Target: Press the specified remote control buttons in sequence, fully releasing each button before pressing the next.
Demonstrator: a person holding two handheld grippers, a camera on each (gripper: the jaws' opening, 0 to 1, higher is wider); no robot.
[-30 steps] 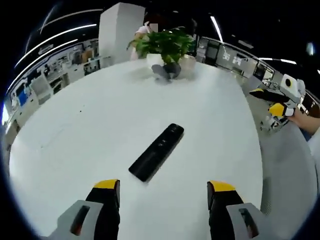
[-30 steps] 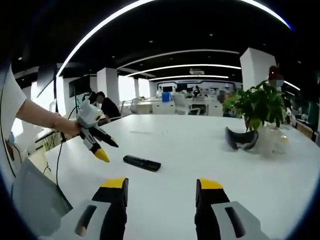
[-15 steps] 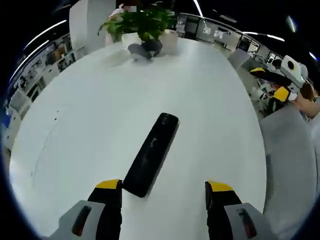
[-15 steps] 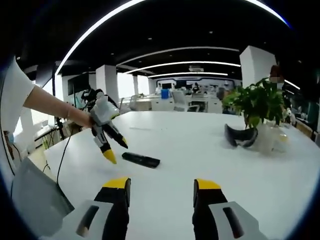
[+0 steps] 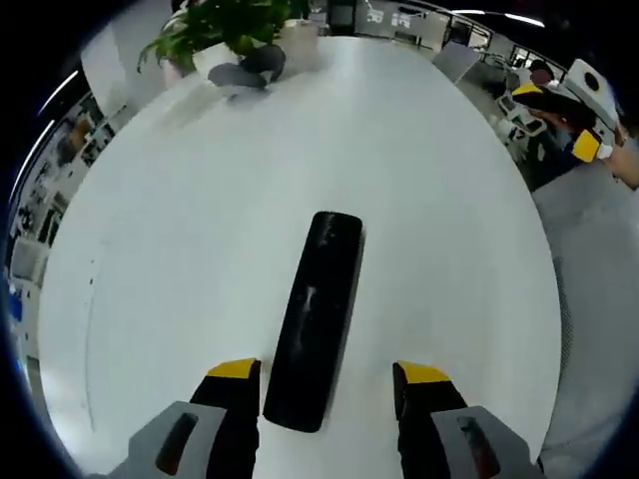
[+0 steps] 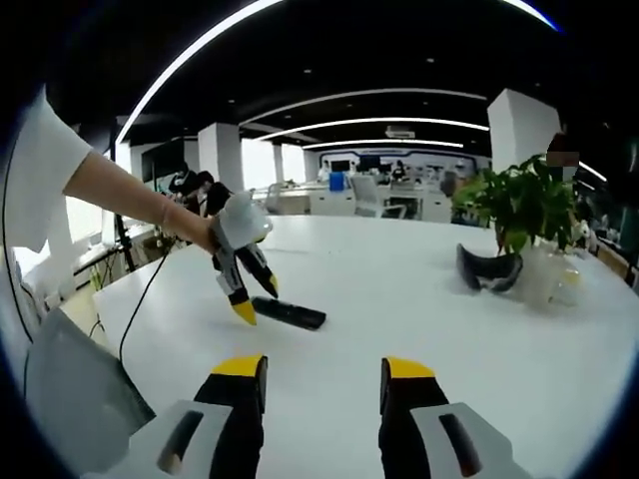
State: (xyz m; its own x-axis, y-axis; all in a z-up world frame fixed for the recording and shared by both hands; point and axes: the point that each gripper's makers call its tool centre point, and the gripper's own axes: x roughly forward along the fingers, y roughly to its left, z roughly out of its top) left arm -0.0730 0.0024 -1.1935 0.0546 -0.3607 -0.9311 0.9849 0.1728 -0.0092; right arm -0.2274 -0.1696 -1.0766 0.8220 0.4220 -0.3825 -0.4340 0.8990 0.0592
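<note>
A long black remote control point(image 5: 317, 314) lies flat on the white table point(image 5: 200, 220), its near end reaching between my left gripper's yellow-tipped jaws. My left gripper point(image 5: 324, 371) is open and hovers over that end, apart from it as far as I can tell. In the right gripper view the same remote point(image 6: 290, 313) lies left of centre, with the left gripper point(image 6: 256, 297) held by a person's hand pointing down at its left end. My right gripper point(image 6: 322, 367) is open, held back above bare table, nothing between its jaws. It also appears at the far right of the left gripper view point(image 5: 569, 115).
A potted green plant point(image 6: 526, 205) stands at the table's far side beside a dark curved headset point(image 6: 486, 271) and a clear jar point(image 6: 549, 279). A grey chair back point(image 6: 75, 399) sits at the table's near left. Office desks and pillars fill the background.
The left gripper has moved forward and down over the remote, whose near end now lies between its jaws. The right gripper has stayed about where it was.
</note>
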